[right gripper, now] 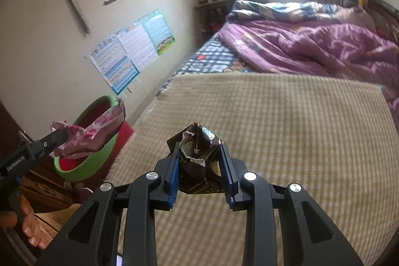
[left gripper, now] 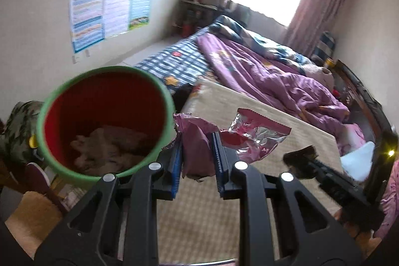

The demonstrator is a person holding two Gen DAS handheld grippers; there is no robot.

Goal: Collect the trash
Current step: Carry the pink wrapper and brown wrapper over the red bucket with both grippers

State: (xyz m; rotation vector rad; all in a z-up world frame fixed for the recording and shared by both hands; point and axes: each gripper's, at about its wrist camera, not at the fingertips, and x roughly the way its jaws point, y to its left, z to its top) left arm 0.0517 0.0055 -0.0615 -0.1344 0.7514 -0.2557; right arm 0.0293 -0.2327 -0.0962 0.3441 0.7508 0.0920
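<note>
Left gripper clamped on a pink foil wrapper, held just beside the rim of the red, green-rimmed bin (some crumpled waste already inside). Right gripper clamped on a crumpled dark wrapper above the checked mat. Probably featherlight, crinkly and slick, both: best pinched across the bunched middle, not a loose edge.
</note>
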